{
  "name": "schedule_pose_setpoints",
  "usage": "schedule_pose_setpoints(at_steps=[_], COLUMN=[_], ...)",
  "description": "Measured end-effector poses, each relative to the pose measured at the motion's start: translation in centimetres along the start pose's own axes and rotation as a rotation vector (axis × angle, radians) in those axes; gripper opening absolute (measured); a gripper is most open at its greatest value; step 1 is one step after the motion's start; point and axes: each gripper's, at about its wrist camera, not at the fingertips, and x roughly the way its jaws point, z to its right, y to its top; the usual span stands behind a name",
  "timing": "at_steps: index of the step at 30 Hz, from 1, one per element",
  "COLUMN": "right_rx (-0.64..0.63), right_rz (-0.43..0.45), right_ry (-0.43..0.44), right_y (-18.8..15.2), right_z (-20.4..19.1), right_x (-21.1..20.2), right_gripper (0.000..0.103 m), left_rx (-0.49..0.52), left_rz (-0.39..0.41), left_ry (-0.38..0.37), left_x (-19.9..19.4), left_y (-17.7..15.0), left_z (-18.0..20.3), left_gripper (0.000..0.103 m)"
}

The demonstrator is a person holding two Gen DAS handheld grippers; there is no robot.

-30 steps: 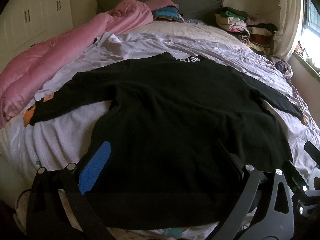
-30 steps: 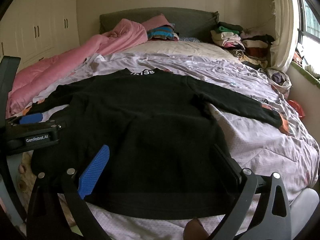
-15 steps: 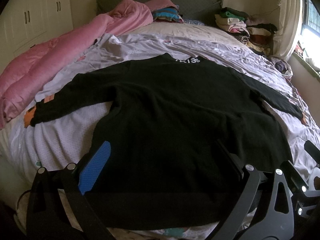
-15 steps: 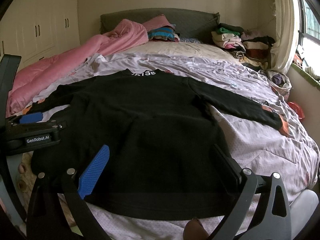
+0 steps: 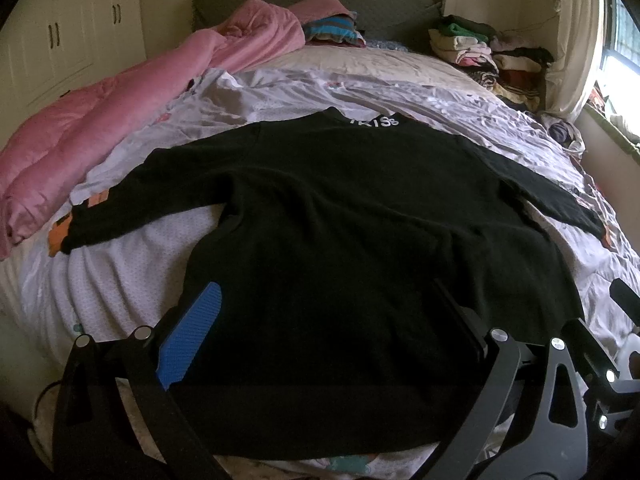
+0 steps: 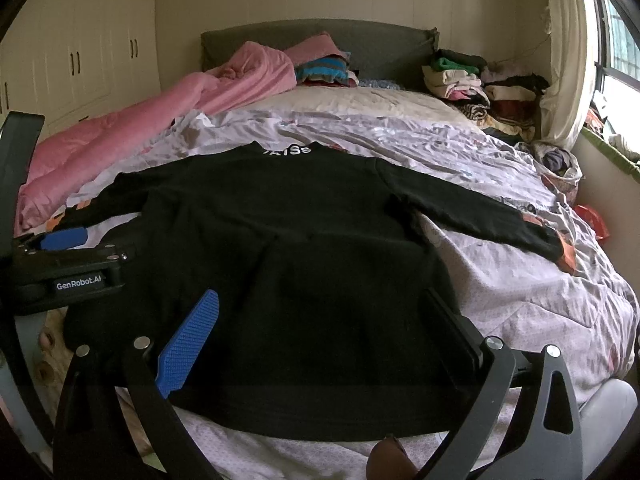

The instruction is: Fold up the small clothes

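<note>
You have the black long-sleeved top [image 5: 340,240] laid flat on the bed [image 5: 120,280], collar with white lettering toward the headboard [image 5: 320,4], hem nearest you, both sleeves spread out to the sides. Neither sleeve has been turned in and the body shows no crease, so by my reading the folding proper has not yet begun: this is the lay-out step, done or nearly so. Your left gripper [image 5: 324,320] hovers over the hem with its jaws spread wide and nothing between them; the right gripper [image 6: 320,320] is likewise spread and empty, above the hem a little further right. In the right wrist view the left gripper shows at the frame's left edge, near the left sleeve [image 6: 100,204]. The next move probably calls for a sleeve fold: drop one gripper to a cuff, e.g. the right sleeve [image 6: 480,216], pinch only the single layer of knit without catching the sheet beneath, and carry it across the chest. The fabric looks soft and thick, so expect it to drag and bunch; lift before you travel. The pink quilt [image 5: 100,128] and the clothes stacks [image 5: 480,52] at the head lie well apart from the work.
</note>
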Motion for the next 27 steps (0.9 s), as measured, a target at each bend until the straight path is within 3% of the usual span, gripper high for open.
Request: schedule_pose_setpoints(at_steps=[19, 27], right_rx=[0.001, 0.006], right_rz=[0.000, 0.007], right_ry=[-0.001, -0.010], right_y=[0.4, 1.6], right_z=[0.0, 0.5], right_x=[-0.2, 0.6], right_gripper=[0.099, 0.099], left_rx=[-0.001, 0.003], left_rz=[0.002, -0.013], left_ry=[0.002, -0.001], left_x=[0.1, 0.4], left_y=[0.1, 1.6], left_z=[0.0, 0.1], left_gripper=[0.094, 0.094])
